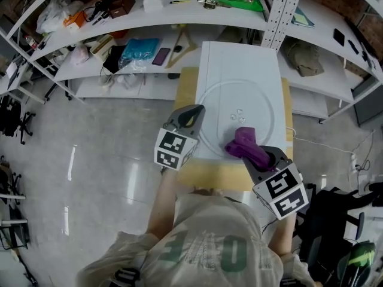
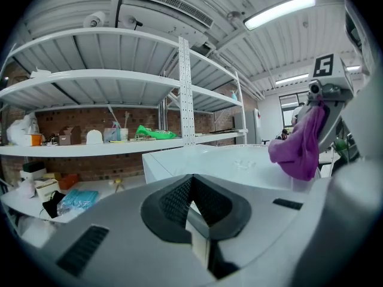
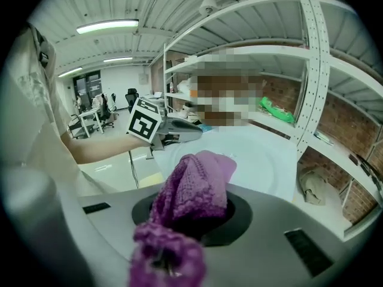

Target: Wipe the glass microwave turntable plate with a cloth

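Glass microwave turntable plate (image 1: 234, 103) is lying flat on a white tabletop (image 1: 218, 61), showing as a clear circular rim with small raised nubs at its centre. In the left gripper view the plate (image 2: 242, 160) is sitting just beyond the jaws, and in the right gripper view the plate (image 3: 266, 160) is spreading out ahead of the cloth.

The right gripper (image 1: 256, 154) is pinching a bunched purple cloth (image 1: 244, 143) between its 2 jaws, at the near edge of the plate. Whether the cloth is touching the glass cannot be told. In the right gripper view the cloth (image 3: 194, 187) is filling the gap between the jaws of the right gripper (image 3: 197, 217) and spilling out toward the camera.

The left gripper (image 1: 195, 110) is hovering at the plate's left rim with its jaws pressed together and nothing between them; in its own view the left gripper (image 2: 192, 205) is showing its dark pads meeting in a V. The cloth (image 2: 299, 145) is hanging at that view's right.

White metal shelving (image 1: 179, 18) holding assorted clutter is standing behind the table.
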{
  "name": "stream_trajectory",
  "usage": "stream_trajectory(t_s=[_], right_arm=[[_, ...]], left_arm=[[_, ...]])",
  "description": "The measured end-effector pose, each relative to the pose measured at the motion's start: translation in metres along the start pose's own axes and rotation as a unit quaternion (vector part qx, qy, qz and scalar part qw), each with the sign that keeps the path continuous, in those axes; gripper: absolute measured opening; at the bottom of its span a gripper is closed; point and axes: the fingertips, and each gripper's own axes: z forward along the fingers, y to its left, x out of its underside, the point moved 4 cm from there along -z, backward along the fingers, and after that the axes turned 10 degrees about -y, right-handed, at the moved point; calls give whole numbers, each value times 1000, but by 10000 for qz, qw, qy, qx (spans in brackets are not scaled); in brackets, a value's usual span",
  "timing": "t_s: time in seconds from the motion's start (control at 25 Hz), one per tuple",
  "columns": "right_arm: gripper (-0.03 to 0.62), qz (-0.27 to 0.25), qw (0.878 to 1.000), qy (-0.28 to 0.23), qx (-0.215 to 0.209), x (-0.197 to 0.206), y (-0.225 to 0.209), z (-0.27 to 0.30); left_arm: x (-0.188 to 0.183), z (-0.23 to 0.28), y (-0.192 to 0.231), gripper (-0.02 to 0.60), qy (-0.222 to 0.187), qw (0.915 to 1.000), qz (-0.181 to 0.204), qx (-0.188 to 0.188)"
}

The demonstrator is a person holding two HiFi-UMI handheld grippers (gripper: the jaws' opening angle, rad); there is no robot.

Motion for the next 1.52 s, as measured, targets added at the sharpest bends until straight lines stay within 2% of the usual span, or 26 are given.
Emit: stream_trajectory(t_s=[0.28, 0.6, 0.76, 0.92, 1.2, 1.52], right_arm=[[55, -373, 9983, 159, -422, -21, 15, 36], [55, -639, 9955, 215, -673, -43, 18, 76], [55, -798, 9946, 262, -608, -52, 4, 94], [55, -810, 9952, 247, -486, -59, -9, 104], [55, -736, 9971, 179, 76, -67, -40, 120], [55, -741, 9972, 109, 85, -70, -41, 125]], left_arm=[[1, 1, -1, 2, -167, 9995, -272, 43], [2, -1, 0, 2, -314, 9980, -530, 161], [2, 0, 0, 2, -390, 9970, -637, 220], [1, 0, 1, 2, -370, 9973, -576, 257], [1, -1, 0, 2, -358, 9975, -545, 289], [3, -2, 1, 2, -328, 9977, -530, 264]])
